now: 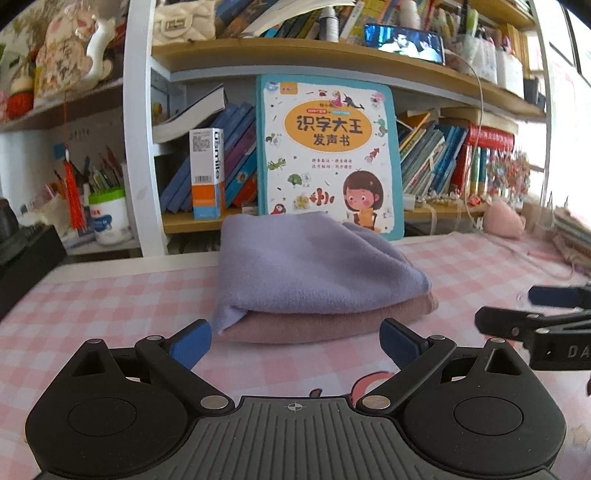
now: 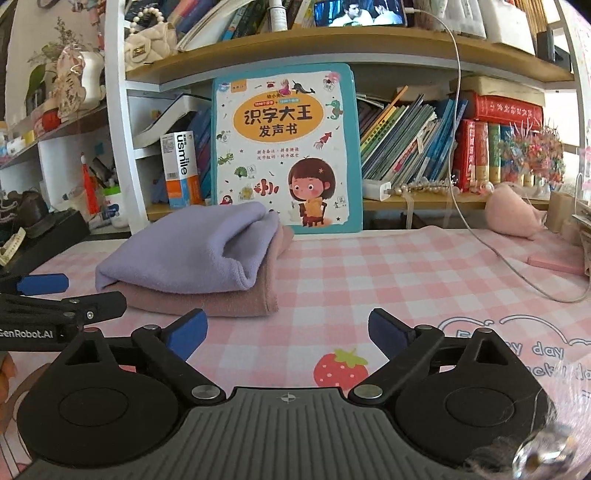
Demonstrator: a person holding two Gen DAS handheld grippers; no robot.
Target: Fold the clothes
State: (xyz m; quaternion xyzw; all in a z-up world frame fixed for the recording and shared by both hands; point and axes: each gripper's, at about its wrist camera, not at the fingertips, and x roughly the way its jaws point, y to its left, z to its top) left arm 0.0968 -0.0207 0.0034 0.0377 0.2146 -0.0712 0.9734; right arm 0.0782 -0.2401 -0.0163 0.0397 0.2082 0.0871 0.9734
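Pink checked tablecloth (image 1: 110, 295) covers the desk. Left gripper (image 1: 295, 341) gapes empty, the folded lilac cloth (image 1: 314, 266) atop a pink cloth (image 1: 332, 325) just ahead. Right gripper (image 2: 286, 330) gapes empty too, the stack ahead-left.

Counts:
- Folded cloths: 2, stacked. Lavender cloth (image 1: 317, 266) on top of dusty-pink cloth (image 1: 332, 321).
- Tongs: 2. Left tongs (image 1: 295, 345) and right tongs (image 2: 288, 334), each with 2 blue pads, nothing between them.
- Large picture book (image 2: 284, 147) standing upright against the shelf: 1.
- White-and-orange carton (image 2: 181, 170) marked "usmile": 1.
- Phone (image 2: 360, 13) with lit screen on the upper shelf: 1, with 1 white cable (image 2: 458, 110) running down from it.
- Pink plush toy (image 2: 513, 214) at the counter's far edge: 1.
- Printed strawberry (image 2: 340, 365) on the counter cover: 1.
- Shelf books: too many and too tightly packed to count.
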